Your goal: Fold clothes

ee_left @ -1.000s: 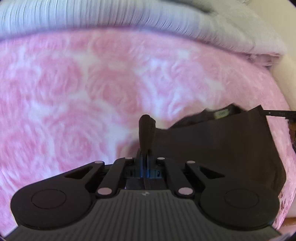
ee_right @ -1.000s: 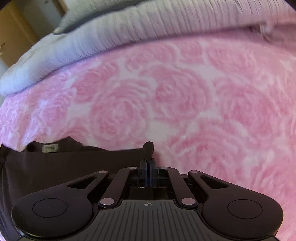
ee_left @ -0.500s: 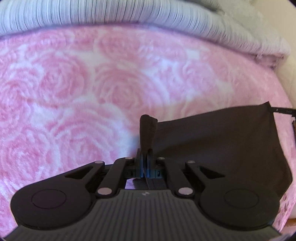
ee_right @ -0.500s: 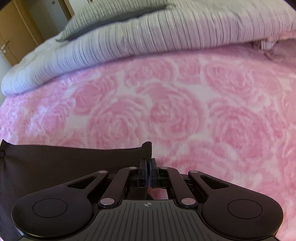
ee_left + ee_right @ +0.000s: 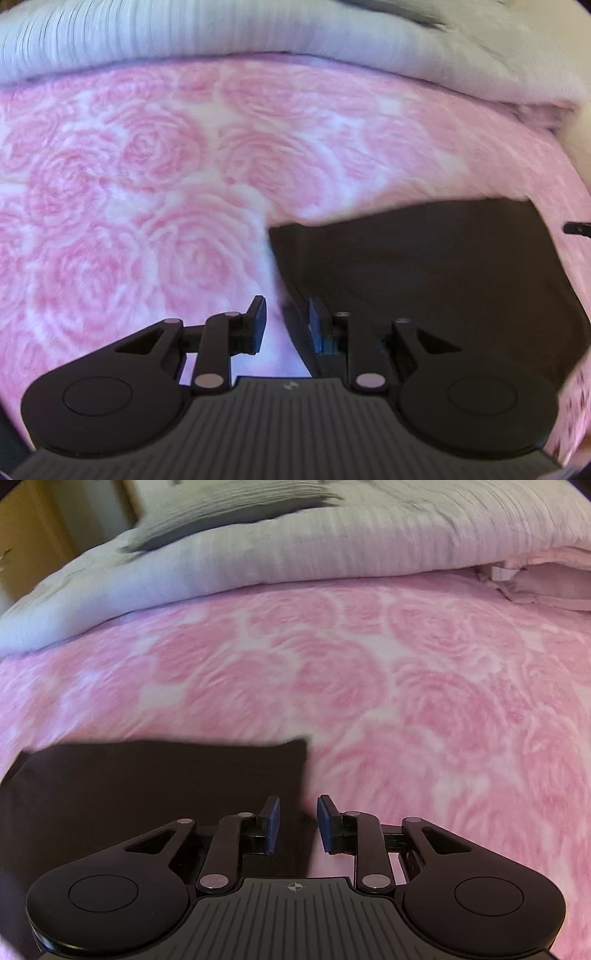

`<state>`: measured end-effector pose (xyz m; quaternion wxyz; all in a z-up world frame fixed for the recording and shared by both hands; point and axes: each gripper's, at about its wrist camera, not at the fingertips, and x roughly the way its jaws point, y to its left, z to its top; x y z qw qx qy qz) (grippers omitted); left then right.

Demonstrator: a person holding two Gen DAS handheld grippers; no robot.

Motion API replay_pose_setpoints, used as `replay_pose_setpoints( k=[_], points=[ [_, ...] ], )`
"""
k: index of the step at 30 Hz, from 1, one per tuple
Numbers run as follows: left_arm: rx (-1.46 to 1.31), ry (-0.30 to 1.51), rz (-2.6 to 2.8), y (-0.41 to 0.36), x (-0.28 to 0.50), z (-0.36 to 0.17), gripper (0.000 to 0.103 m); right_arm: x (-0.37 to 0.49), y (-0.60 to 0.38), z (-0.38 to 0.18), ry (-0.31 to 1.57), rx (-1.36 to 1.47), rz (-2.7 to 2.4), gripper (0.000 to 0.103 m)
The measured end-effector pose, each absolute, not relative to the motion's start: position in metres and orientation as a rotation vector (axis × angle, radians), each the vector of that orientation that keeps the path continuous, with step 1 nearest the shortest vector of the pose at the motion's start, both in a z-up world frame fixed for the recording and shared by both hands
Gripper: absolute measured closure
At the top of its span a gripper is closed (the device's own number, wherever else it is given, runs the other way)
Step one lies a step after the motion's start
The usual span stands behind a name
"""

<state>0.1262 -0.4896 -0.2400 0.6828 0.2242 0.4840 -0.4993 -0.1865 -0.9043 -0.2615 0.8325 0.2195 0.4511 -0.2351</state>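
A dark brown folded garment (image 5: 424, 266) lies flat on a pink rose-patterned blanket (image 5: 147, 184). My left gripper (image 5: 286, 314) hovers over the garment's left edge with its jaws opening; the edge shows in the gap, and neither pad presses it. In the right wrist view the same garment (image 5: 147, 794) fills the lower left. My right gripper (image 5: 297, 812) is over its right edge, jaws opening, the cloth below the gap and free of the pads. A tip of the right gripper (image 5: 576, 228) shows at the left wrist view's right edge.
A grey-white ribbed duvet (image 5: 295, 546) is bunched along the far side of the blanket, with a striped pillow (image 5: 236, 506) on it. A pale pink sheet fold (image 5: 539, 583) lies at the far right. A wooden door (image 5: 22, 535) stands at the far left.
Both grippers were shut on the garment's upper corners and lowered them. Now both have let go, their jaws apart, and pulled back a little. The garment lies flat with a straight folded top edge.
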Motion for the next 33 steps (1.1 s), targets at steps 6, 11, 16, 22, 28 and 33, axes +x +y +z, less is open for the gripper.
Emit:
replay_pose_setpoints(
  k=[6, 11, 16, 22, 28, 33],
  points=[
    [0.618, 1.141, -1.319, -0.441, 0.029, -0.241, 0.083, -0.218, -0.800, -0.268, 1.073, 0.449, -0.280, 0.076],
    [0.711, 1.194, -1.277, -0.397, -0.006, -0.292, 0.084, -0.248, -0.749, -0.308, 1.180, 0.471, -0.267, 0.077],
    [0.656, 1.188, -1.243, -0.388, -0.005, -0.287, 0.087, -0.272, -0.742, -0.309, 1.166, 0.493, -0.321, 0.077],
    [0.687, 1.181, -1.262, -0.383, -0.008, -0.289, 0.087, -0.291, -0.732, -0.319, 1.243, 0.511, -0.388, 0.077],
    [0.734, 1.250, -1.205, -0.374, -0.002, -0.288, 0.080, -0.297, -0.718, -0.308, 1.288, 0.525, -0.517, 0.076],
    [0.764, 1.213, -1.165, -0.362, -0.014, -0.264, 0.083, -0.313, -0.710, -0.291, 1.230, 0.583, -0.552, 0.075]
  ],
)
